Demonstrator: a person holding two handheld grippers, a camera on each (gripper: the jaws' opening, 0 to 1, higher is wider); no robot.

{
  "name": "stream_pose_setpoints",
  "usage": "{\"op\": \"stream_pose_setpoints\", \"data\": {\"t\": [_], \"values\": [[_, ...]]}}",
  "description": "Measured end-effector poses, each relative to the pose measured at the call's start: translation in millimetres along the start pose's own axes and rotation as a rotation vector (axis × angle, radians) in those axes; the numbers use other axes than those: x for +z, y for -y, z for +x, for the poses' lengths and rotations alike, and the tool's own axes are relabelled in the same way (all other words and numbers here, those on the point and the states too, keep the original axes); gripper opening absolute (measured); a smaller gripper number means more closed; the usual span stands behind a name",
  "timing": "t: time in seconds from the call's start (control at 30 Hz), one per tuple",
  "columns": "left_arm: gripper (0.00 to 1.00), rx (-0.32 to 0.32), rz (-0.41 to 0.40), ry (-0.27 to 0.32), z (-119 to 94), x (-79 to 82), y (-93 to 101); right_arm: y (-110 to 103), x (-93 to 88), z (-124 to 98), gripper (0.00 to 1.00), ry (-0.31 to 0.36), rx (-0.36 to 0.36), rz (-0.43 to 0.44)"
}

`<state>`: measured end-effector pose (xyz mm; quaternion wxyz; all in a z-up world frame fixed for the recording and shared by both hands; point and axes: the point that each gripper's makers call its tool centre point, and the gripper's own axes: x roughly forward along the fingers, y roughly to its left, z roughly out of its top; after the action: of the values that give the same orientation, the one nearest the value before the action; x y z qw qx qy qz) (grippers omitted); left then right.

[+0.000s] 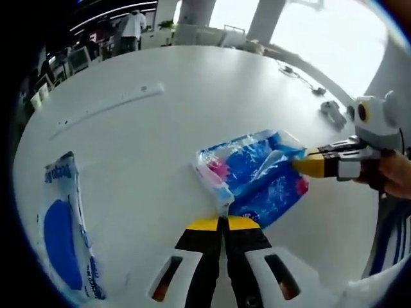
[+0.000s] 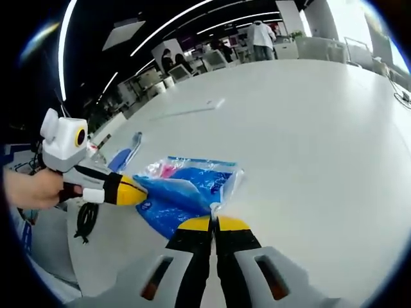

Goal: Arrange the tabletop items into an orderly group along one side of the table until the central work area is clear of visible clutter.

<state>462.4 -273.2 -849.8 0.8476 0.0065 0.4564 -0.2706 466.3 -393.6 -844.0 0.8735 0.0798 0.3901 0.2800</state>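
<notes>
A blue and pink plastic-wrapped package (image 1: 257, 173) lies on the white round table (image 1: 160, 147). My left gripper (image 1: 223, 222) is shut on its near corner, yellow tips pressed together on the wrap. From the right, my right gripper (image 1: 309, 165) pinches the opposite end, with a hand behind it. In the right gripper view the same package (image 2: 183, 192) stretches between my right gripper (image 2: 214, 222), shut on its edge, and the left gripper (image 2: 133, 191), shut on the far side.
A second white and blue package (image 1: 64, 237) lies near the table's left edge, also visible as the blue package (image 2: 125, 154). A long white strip (image 1: 109, 106) lies farther out. Cables and small items (image 1: 332, 112) sit at the far right. A black cable (image 2: 83, 221) hangs by the table edge.
</notes>
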Motion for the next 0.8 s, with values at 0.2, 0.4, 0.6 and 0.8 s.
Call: {"op": "stream_pose_setpoints", "data": {"t": [0.2,0.4,0.6,0.8], "values": [[0.00,0.008,-0.023,0.013,-0.1,-0.4,0.5,0.9,-3.6,2.0,0.00,-0.005,-0.004,0.008],[0.00,0.003,-0.073,0.021,0.5,-0.2,-1.9,2.0,-2.0,1.9,0.00,0.012,0.009,0.002],[0.00,0.017,-0.147,0.033,-0.6,0.2,-0.3,-1.0,0.2,0.4,0.08,0.024,0.011,-0.015],[0.14,0.021,-0.202,0.062,-7.1,6.3,2.6,-1.8,-0.6,-4.3,0.22,0.032,-0.002,-0.040]]}}
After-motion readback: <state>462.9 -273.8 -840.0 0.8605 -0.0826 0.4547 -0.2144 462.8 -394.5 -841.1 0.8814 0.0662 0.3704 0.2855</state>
